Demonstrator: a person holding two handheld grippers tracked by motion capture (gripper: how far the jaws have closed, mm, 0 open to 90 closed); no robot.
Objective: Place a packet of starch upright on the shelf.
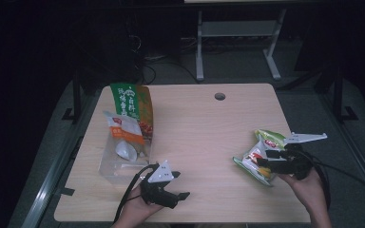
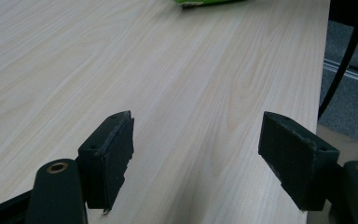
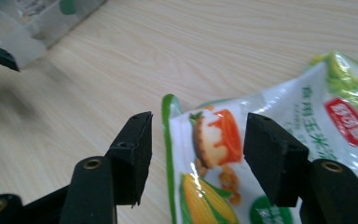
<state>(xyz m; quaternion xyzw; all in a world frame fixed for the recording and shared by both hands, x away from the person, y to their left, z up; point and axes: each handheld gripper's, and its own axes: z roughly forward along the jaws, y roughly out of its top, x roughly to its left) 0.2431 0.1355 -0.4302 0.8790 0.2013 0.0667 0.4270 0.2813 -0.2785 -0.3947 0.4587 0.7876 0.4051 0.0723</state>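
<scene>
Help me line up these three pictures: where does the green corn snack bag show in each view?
High view: the corn snack bag lies at right on the wooden table, at the right tongs.
Left gripper view: a green edge at the top.
Right gripper view: lower right, its corner between open jaws.
Shared landmark: the table's pale wood grain.

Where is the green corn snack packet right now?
In the high view the corn snack packet lies flat near the table's right edge, at the right gripper. The right gripper view shows its corner between the open fingers.
</scene>
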